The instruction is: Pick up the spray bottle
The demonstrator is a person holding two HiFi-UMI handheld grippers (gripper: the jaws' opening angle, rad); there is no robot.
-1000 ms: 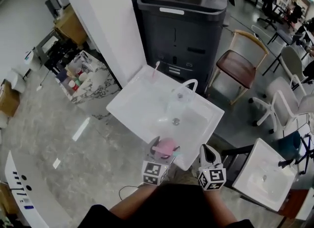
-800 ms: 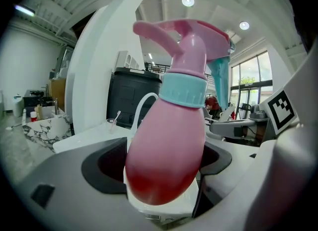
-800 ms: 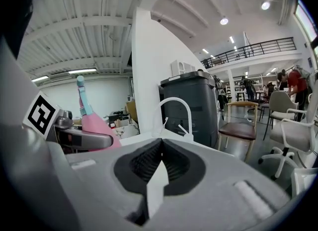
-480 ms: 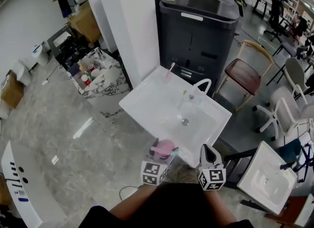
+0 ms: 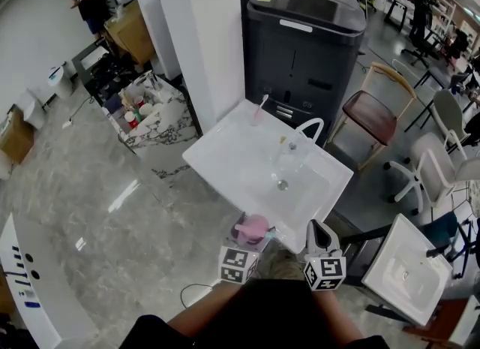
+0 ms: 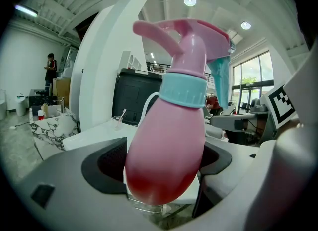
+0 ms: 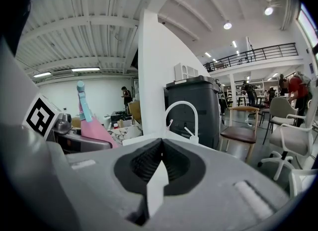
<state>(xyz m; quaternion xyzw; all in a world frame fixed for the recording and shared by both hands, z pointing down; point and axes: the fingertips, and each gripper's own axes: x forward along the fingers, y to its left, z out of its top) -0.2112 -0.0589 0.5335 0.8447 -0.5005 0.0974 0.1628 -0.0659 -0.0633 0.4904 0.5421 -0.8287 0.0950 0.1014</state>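
Note:
A pink spray bottle with a teal collar and trigger fills the left gripper view, clamped upright between the left gripper's dark pads. In the head view the spray bottle sits in the left gripper just off the near edge of the white sink. My right gripper is held beside it, to the right, jaws closed together with nothing between them. From the right gripper view the spray bottle shows at the left, and the right gripper points toward the faucet.
The white sink has a white arched faucet and a small cup with a stick at its far edge. Behind it stand a white pillar and a large dark bin. A wooden chair and a second sink lie to the right.
The head view has shifted, so the sink and bin sit a little further right and lower in frame. Both grippers stay near the sink's front edge, the bottle still held.

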